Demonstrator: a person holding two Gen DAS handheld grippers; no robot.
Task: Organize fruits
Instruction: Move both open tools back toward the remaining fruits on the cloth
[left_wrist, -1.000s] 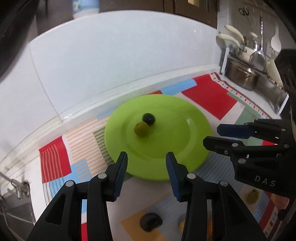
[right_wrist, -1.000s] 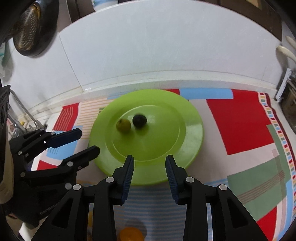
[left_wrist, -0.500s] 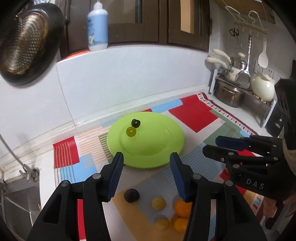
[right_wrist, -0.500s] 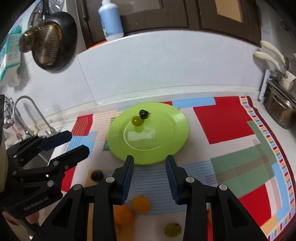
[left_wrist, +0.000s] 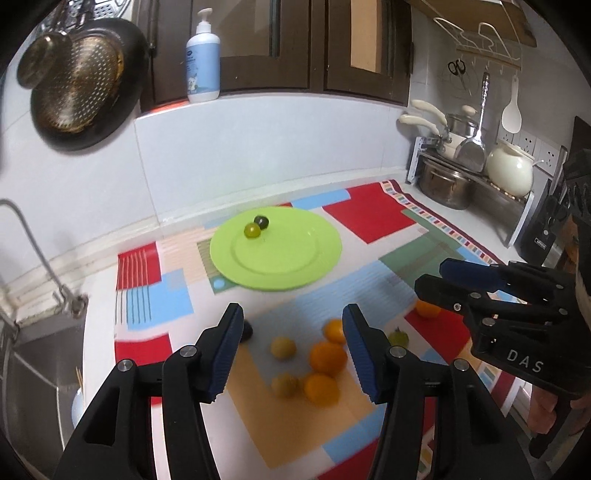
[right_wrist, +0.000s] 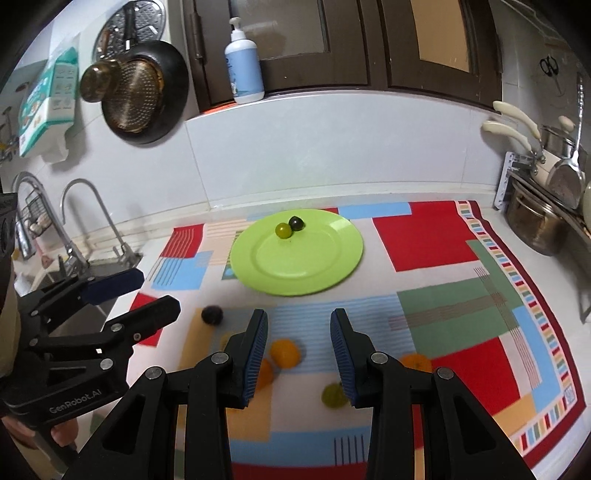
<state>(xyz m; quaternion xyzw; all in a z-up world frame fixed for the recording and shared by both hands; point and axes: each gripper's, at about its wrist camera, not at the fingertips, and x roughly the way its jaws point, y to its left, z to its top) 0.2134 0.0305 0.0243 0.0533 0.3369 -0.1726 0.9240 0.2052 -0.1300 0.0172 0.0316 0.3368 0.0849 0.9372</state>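
Green plastic, by the look of it, makes up the round plate (right_wrist: 295, 254) at the far side of the patchwork mat (right_wrist: 436, 236), and two small fruits already sit on its far-left part: a green one (right_wrist: 283, 230) touching a dark one (right_wrist: 296, 222). The loose fruit lies near you on the mat: several oranges (left_wrist: 327, 357), two yellowish fruits (left_wrist: 283, 347), a small green tomato-like one (right_wrist: 334, 395) and a dark one (right_wrist: 212, 314) off to the left.

Your left gripper (left_wrist: 291, 352) holds nothing, and its jaws are opening above the cluster. Your right gripper (right_wrist: 299, 354) is partly open and empty too.

Expect these fruits to be light, round and smooth, so they will likely roll or squirt out under a hard or off-centre pinch. Take each one across its widest middle, pads on opposite sides, with gentle pressure; the small ones look soft enough to bruise.

Readable writing: "DAS" on the right gripper's body in the left view, and "GenRobot.AI" on the left gripper's body in the right view. The label of the pump bottle (right_wrist: 243, 62) is too small to read.
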